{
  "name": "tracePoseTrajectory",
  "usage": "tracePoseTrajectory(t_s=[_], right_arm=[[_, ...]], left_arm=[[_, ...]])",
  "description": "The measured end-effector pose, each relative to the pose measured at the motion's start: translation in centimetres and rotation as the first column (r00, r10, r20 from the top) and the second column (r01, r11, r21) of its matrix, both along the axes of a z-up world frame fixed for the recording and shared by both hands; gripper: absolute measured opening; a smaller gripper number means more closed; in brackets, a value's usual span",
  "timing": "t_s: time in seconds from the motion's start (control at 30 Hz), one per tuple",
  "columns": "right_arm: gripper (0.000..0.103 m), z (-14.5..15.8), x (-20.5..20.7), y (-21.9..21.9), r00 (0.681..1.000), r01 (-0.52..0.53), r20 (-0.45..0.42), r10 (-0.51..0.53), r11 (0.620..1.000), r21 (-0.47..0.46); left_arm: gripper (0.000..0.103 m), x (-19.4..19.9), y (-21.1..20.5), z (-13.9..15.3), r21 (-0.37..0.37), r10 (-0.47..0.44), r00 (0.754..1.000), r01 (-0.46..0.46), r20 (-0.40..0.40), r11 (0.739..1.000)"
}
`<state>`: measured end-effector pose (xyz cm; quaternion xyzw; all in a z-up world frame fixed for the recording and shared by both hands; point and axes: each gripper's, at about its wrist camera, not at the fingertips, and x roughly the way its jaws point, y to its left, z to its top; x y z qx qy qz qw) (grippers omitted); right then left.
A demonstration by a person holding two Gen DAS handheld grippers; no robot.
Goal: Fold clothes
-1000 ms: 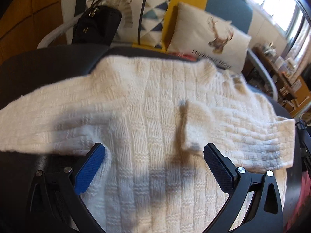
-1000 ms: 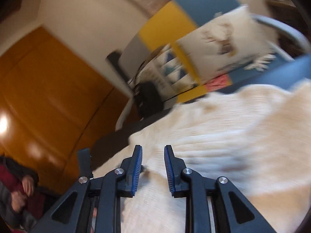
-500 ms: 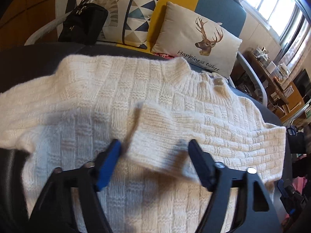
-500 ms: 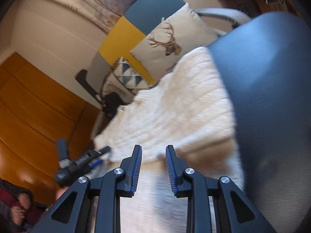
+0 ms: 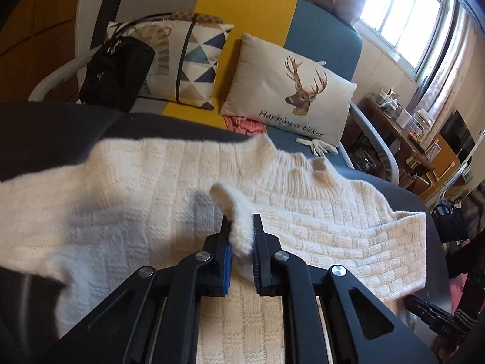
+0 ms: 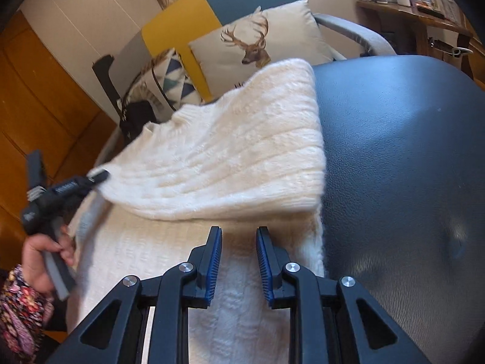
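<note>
Two hand-held grippers: my left hand-held gripper (image 5: pixel 241 236) pinches the cuff (image 5: pixel 232 209) of the white sweater (image 5: pixel 318 236) spread on the dark counter (image 6: pixel 403 151); my right hand-held gripper (image 6: pixel 238 261), slightly parted, holds nothing. Fluffy knit may slip free, collapsing the fold.

Cream basket-weave knitted wool sweater (image 5: pixel 318 230) on a black leather counter (image 6: pixel 409 151); at twelve o'clock, a beige stag-print cushion (image 5: pixel 291 97) against grey, yellow and blue sofa panels (image 5: pixel 245 9).
</note>
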<state>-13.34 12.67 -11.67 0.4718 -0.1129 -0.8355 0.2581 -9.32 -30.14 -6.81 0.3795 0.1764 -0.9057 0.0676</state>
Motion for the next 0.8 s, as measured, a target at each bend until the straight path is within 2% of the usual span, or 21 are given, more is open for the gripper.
tracePoseTrajectory(t_s=[0.1, 0.17, 0.4, 0.57, 0.63, 0.67, 0.7, 0.8], right_arm=[[0.023, -0.1, -0.6, -0.5, 1.000, -0.014, -0.022, 0.014, 1.000, 0.022], [0.023, -0.1, -1.0, -0.5, 0.999, -0.023, -0.023, 0.023, 1.000, 0.001], [0.023, 0.0, -2.3, 0.0, 0.999, 0.029, -0.037, -0.028, 0.999, 0.020], [0.023, 0.4, -2.3, -0.4, 0.996, 0.053, -0.080, -0.045, 0.993, 0.106], [0.022, 0.1, -2.5, -0.2, 0.994, 0.079, -0.085, -0.067, 0.987, 0.141], [0.017, 0.0, -2.5, 0.1, 0.993, 0.092, -0.081, -0.082, 0.986, 0.138], [0.015, -0.2, -2.6, 0.4, 0.992, 0.106, -0.076, -0.097, 0.986, 0.132], [0.017, -0.3, -2.5, 1.0, 0.990, 0.131, -0.067, -0.125, 0.987, 0.090]], left_arm=[[0.011, 0.3, -0.8, 0.7, 0.003, 0.019, 1.000, -0.019, -0.015, 1.000], [0.011, 0.5, -1.3, 0.7, -0.006, 0.028, 1.000, -0.028, -0.010, 1.000], [0.011, 1.1, -2.1, -1.2, -0.012, 0.050, 0.998, -0.050, 0.045, 0.999], [0.011, 1.9, -3.3, -1.0, -0.013, 0.118, 0.993, -0.117, 0.007, 0.993], [0.011, 1.7, -3.4, -1.1, -0.020, 0.108, 0.994, -0.107, 0.021, 0.994], [0.011, 1.6, -3.3, -1.2, -0.028, 0.098, 0.995, -0.097, 0.030, 0.995], [0.011, 1.5, -3.3, -1.3, -0.033, 0.091, 0.995, -0.090, 0.035, 0.995], [0.011, 1.6, -3.1, -2.0, -0.026, 0.082, 0.995, -0.081, 0.049, 0.996]])
